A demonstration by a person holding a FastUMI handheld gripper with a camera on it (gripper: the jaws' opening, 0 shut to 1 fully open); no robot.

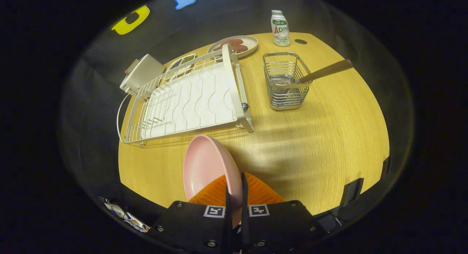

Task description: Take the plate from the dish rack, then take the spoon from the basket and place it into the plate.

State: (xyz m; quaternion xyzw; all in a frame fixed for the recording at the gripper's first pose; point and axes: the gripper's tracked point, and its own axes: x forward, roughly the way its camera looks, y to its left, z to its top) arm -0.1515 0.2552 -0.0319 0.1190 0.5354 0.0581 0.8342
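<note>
The hand-held gripper (pixel 234 195) had its two orange fingers (pixel 214 193) nearly pressed together, pinching the rim of the pink plate (pixel 208 166) between them. The plate stood on edge, tilted, its hollow face turned to the left and its rim running away from the fingers toward the dish rack (pixel 190 98); it was held above the yellow wooden worktop (pixel 329 137), just short of the rack's near edge. The white wire dish rack lay beyond the plate, its long side slanting from near left to far right, with no dishes in its slots. To the right of the rack, well apart from the plate, stood a metal wire basket (pixel 287 82). The spoon (pixel 321 72) leaned in it, the bowl end down inside the basket and the brown handle sticking out over the rim, pointing up and to the right. Beyond the rack sat a beige plate with dark red food (pixel 234 45), and near it a small bottle (pixel 280 28) stood upright. A white box-like object (pixel 142 73) lay at the rack's far left corner, beside a small divided tray (pixel 181 64).
</note>
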